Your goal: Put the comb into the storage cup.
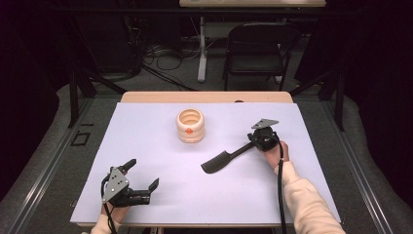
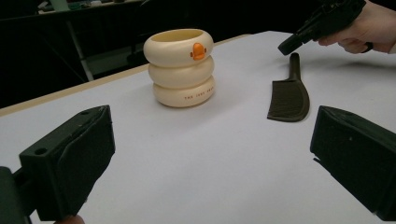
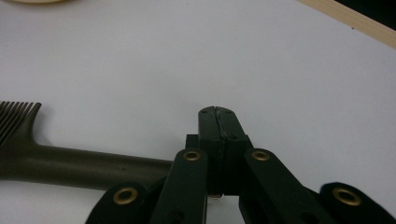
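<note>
1. High view. The surface (image 1: 160,146), covered in white, carries a black comb (image 1: 223,160) at centre right and a cream ringed cup (image 1: 190,125) at upper centre. The comb's long axis runs diagonally, teeth at lower left, handle rising to upper right, where the right claw (image 1: 254,139) is placed at the handle's tip. The left claw (image 1: 144,174) is seen at lower left, well apart from the comb; the right hand is judged the nearer.

2. Left gripper view. The left claw (image 2: 210,154) is held wide with nothing between its jaws. The comb (image 2: 289,95) lies at right of centre, the cup (image 2: 180,67) at upper centre, and the right claw (image 2: 287,46) is seen just above the handle's end.

3. Right gripper view. The right claw (image 3: 217,122) is shut, jaws meeting with nothing seen between them. The comb's handle (image 3: 84,165) extends leftward from beside the jaws' base, teeth at the left edge; whether it is touched cannot be told.
</note>
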### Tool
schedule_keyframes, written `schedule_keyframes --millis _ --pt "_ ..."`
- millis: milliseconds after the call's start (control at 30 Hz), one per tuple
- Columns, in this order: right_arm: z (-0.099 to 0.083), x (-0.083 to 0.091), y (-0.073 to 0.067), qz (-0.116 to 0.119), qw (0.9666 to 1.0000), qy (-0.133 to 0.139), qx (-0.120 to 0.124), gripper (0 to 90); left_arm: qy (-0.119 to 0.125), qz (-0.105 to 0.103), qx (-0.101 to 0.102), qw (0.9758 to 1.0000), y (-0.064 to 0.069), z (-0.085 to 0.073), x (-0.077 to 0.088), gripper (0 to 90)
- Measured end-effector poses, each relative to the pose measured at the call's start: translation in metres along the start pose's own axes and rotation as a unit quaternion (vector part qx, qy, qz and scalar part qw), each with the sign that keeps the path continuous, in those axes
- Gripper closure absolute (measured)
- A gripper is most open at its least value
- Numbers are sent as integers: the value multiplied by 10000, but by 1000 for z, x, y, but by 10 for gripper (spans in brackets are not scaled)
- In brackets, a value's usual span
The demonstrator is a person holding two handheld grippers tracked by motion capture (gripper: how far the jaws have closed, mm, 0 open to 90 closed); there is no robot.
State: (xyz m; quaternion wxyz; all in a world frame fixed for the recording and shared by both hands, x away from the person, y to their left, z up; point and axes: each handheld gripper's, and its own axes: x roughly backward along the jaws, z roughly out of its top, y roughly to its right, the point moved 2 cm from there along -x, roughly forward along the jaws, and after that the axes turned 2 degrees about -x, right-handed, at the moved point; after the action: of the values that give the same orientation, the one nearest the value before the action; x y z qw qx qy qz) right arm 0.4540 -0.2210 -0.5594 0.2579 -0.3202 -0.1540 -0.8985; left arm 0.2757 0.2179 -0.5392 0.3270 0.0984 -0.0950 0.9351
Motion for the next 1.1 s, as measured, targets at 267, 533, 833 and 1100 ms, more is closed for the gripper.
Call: schedule_keyframes --millis 267,533,833,1100 --pt "-2 -2 1 -7 9998 -173 19 900 -21 -7 -3 10000 0 0 0 0" --pt "-2 -1 1 4 9995 -311 -3 900 -22 -1 6 10000 0 0 -1 0" --pt "-3 0 -1 48 9982 -592 -50 900 -29 12 9 10000 -1 0 -1 0" --pt "-4 4 -1 88 9975 -692 -123 900 -39 -3 3 10000 -1 0 -2 0"
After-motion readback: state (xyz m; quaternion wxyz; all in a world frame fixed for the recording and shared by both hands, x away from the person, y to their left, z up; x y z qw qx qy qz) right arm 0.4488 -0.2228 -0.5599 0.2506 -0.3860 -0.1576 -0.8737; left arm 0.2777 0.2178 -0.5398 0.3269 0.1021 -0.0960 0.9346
